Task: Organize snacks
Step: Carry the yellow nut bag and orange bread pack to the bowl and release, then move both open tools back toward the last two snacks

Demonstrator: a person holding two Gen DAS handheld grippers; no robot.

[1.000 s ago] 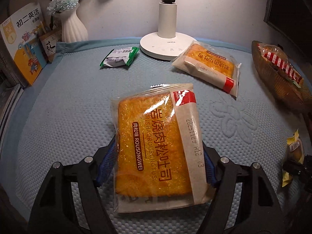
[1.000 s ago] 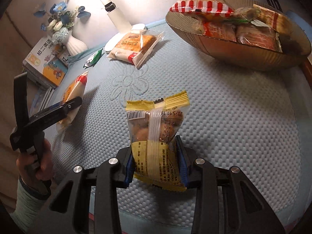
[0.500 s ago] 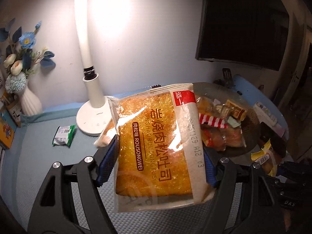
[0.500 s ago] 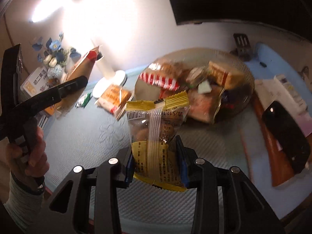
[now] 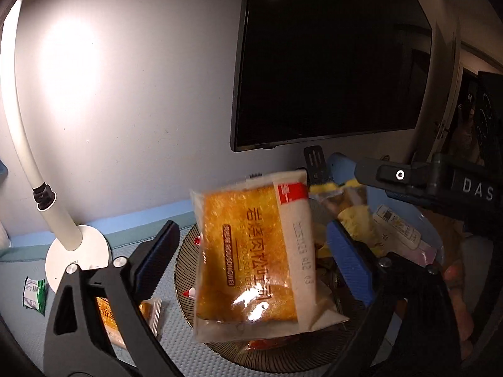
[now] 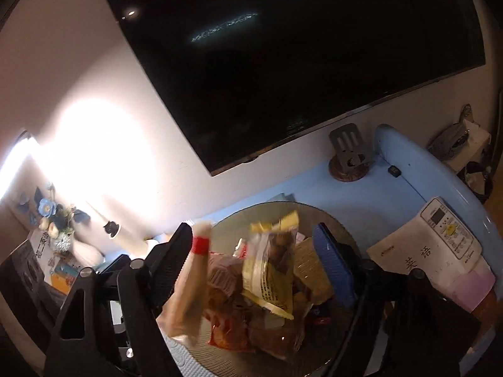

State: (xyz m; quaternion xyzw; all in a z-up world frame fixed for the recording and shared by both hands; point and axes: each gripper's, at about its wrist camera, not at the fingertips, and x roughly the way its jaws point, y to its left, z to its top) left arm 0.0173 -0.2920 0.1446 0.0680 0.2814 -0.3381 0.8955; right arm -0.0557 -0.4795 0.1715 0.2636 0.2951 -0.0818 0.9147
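Observation:
An orange toast packet (image 5: 248, 257) hangs tilted over the dark glass bowl (image 5: 185, 270), loose between the spread fingers of my left gripper (image 5: 251, 232), which is open. The same toast packet (image 6: 188, 286) shows blurred at the left of the right wrist view. A yellow snack packet (image 6: 270, 270), also blurred, sits free between the wide-apart fingers of my right gripper (image 6: 251, 232), just above the bowl (image 6: 333, 223) heaped with several wrapped snacks. In the left wrist view the yellow packet (image 5: 355, 216) lies beside the toast packet.
A second toast packet (image 5: 125, 311) and a small green packet (image 5: 34, 292) lie on the mat near the white lamp base (image 5: 78, 251). A remote control (image 6: 449, 235) on a white box, a phone stand (image 6: 345, 154) and a flower vase (image 6: 59, 220) ring the bowl. A dark screen hangs on the wall.
Both grippers lifted from the mat and swung over the bowl. Both have opened, and the toast packet and the yellow packet are no longer clamped.

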